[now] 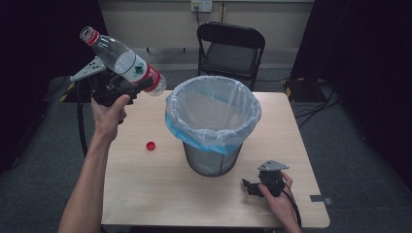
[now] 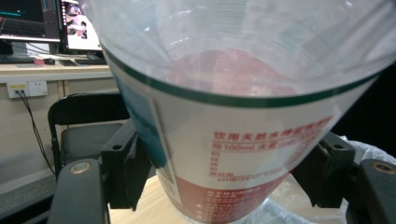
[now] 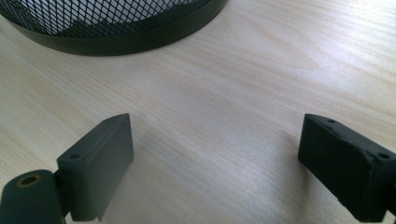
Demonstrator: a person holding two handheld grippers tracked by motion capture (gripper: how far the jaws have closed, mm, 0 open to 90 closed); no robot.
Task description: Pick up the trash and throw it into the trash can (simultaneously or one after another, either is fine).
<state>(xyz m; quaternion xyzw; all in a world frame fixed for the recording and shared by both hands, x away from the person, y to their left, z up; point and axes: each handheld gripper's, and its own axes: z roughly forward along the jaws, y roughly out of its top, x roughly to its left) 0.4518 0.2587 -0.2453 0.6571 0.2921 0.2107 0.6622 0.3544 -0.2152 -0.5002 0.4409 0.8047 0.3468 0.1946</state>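
Note:
A clear plastic bottle (image 1: 125,62) with a red and white label and no cap is held up in the air at the left, tilted with its open neck pointing up-left. My left gripper (image 1: 127,85) is shut on its labelled lower part; in the left gripper view the bottle (image 2: 243,140) sits pressed between both black jaws. Its base end is close to the rim of a black mesh bin (image 1: 212,124) lined with a blue-white bag. My right gripper (image 1: 246,186) rests low on the table in front of the bin, open, with bare wood between its jaws (image 3: 215,154).
A small red bottle cap (image 1: 150,145) lies on the wooden table (image 1: 145,194) left of the bin. A black folding chair (image 1: 231,48) stands behind the table. The bin's black base (image 3: 116,28) is just ahead of my right gripper.

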